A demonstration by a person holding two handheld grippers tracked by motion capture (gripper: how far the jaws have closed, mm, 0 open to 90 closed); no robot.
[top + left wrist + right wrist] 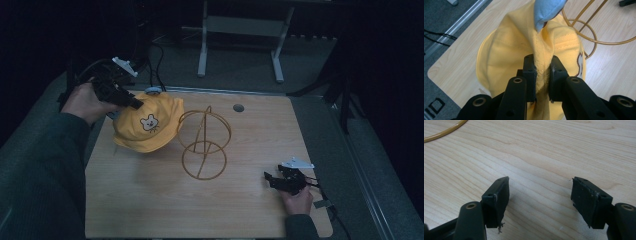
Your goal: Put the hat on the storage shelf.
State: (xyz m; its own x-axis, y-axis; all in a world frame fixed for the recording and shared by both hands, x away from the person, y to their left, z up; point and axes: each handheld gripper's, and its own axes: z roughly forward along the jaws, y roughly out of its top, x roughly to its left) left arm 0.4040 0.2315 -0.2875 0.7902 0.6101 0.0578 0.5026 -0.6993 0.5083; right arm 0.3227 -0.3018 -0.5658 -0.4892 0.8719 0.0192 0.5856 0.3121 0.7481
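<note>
pale wooden surface (pixel 150 200) at frame centre: left tongs (pixel 541 72) clench a pinched fold of the soft, light yellow hat (pixel 145 122) at upper left beside a wire stand (pixel 204 145); right tongs (pixel 540 200) gape, released.

Both arms wear dark green-grey sleeves, and the left gripper (pixel 134 103) and right gripper (pixel 268 177) are matte black — blocky jaws on arms with brass-ringed screw holes, each topped by a pale grey three-cornered plate (a black cable trails behind).
</note>
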